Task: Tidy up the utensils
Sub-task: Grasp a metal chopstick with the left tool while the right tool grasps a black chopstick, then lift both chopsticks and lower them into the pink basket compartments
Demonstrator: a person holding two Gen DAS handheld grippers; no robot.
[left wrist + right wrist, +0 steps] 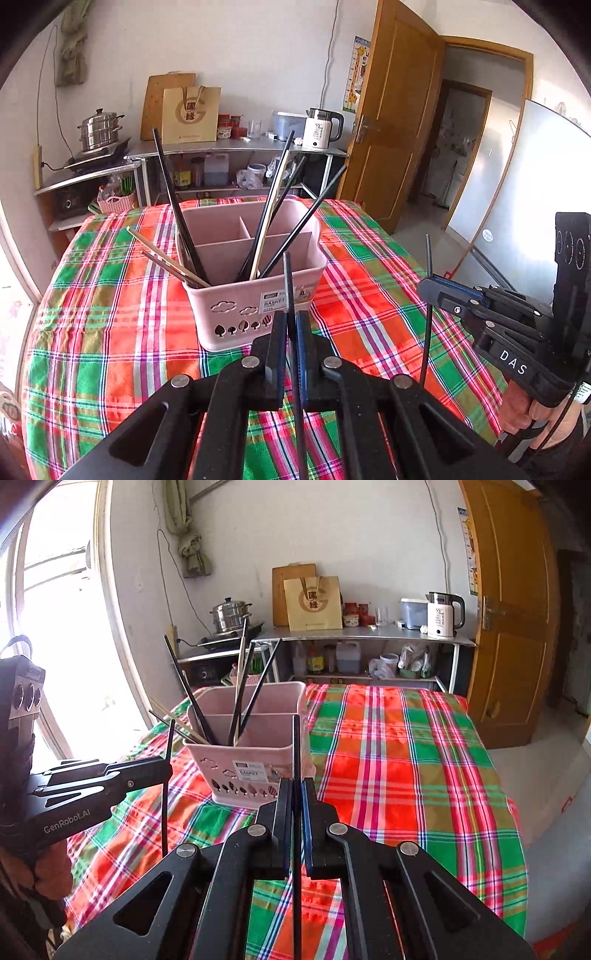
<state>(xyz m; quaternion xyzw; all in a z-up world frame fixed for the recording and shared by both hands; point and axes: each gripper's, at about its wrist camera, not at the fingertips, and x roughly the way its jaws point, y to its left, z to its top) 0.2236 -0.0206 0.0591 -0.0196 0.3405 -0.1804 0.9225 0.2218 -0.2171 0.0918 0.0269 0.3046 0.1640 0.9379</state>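
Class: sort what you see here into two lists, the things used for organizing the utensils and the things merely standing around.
In use: left gripper, right gripper, each shut on a black chopstick; pink basket with chopsticks.

Standing around: kettle, steamer pot, paper bag, plaid tablecloth.

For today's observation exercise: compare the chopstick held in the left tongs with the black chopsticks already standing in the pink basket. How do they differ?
The held chopstick is upright, clamped in the left tongs, outside the pink basket. The basket chopsticks lean at angles, loose, resting inside its front compartment. Both are slim and black.

Home kitchen; steamer pot (100,128); kettle (322,128)
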